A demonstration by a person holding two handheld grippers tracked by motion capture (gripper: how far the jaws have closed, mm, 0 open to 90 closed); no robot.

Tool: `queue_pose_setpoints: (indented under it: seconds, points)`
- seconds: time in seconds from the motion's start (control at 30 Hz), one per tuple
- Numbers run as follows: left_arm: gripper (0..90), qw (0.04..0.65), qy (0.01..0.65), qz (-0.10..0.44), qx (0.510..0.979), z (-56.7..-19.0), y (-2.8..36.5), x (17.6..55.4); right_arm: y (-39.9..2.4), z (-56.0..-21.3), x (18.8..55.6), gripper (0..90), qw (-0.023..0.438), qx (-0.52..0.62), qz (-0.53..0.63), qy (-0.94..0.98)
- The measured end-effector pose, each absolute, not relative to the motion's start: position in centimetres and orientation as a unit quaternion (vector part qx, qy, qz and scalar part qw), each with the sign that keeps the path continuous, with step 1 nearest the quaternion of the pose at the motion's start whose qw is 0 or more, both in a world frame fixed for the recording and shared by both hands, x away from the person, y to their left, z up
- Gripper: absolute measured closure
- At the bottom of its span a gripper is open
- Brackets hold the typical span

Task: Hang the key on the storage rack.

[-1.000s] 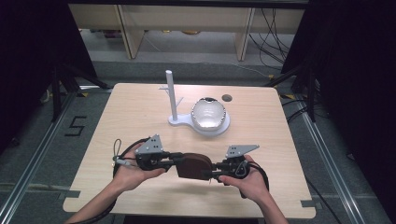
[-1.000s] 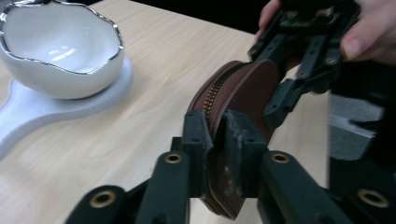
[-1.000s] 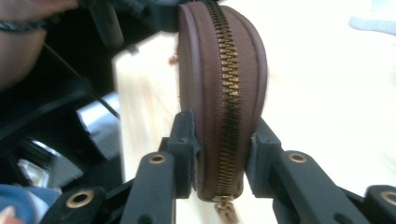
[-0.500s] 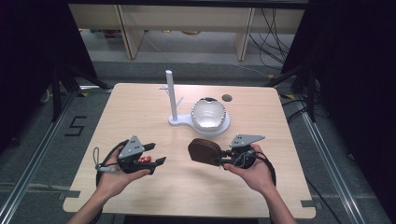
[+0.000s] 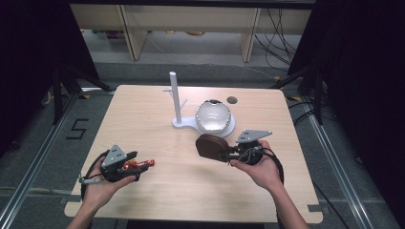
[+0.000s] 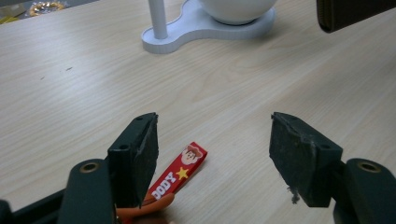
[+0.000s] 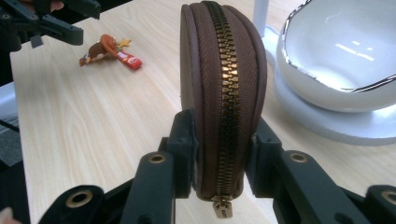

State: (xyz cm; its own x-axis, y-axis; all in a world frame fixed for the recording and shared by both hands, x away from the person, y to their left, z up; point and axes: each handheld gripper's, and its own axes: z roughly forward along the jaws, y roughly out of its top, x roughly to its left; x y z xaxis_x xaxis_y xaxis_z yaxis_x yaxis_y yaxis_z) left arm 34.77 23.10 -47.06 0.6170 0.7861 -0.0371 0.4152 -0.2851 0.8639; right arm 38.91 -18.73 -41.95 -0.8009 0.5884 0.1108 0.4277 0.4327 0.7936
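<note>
R tongs point(image 5: 228, 155) clamped on brown zip pouch point(image 5: 212, 148), centre-right of frame, held on edge, zipper up, just below white stand point(image 5: 184, 123) w/ bowl point(image 5: 213, 116). L tongs point(image 5: 138, 169) gaping, empty, lower left, well apart; jaws just opened.

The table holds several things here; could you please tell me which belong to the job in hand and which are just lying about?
In the job:
- brown zip pouch, clamped in the right gripper
- red key strap, on the table by the open left gripper, whose jaws have just been opening

Lying about:
- white stand with post
- white bowl on the stand's base
</note>
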Motion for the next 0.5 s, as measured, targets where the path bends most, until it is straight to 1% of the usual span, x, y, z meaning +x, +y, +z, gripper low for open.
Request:
queue_pose_setpoints:
  seconds: [0.27,0.33,0.47,0.5]
  points:
    - [31.6,0.457,0.402,0.195,0.769,-48.0,23.7,34.8,-19.1,-41.0,39.4,68.6,0.115,0.306,0.441,0.836]
    - [31.6,0.457,0.404,0.194,0.768,-48.2,23.7,34.8,-19.2,-40.8,39.5,68.5,0.109,0.313,0.439,0.835]
    - [31.6,0.455,0.407,0.194,0.768,-48.3,23.7,34.8,-19.3,-40.5,39.8,68.5,0.122,0.316,0.442,0.831]
    - [31.6,0.453,0.407,0.194,0.769,-48.3,23.7,34.7,-19.3,-40.4,39.8,68.5,0.117,0.315,0.441,0.832]
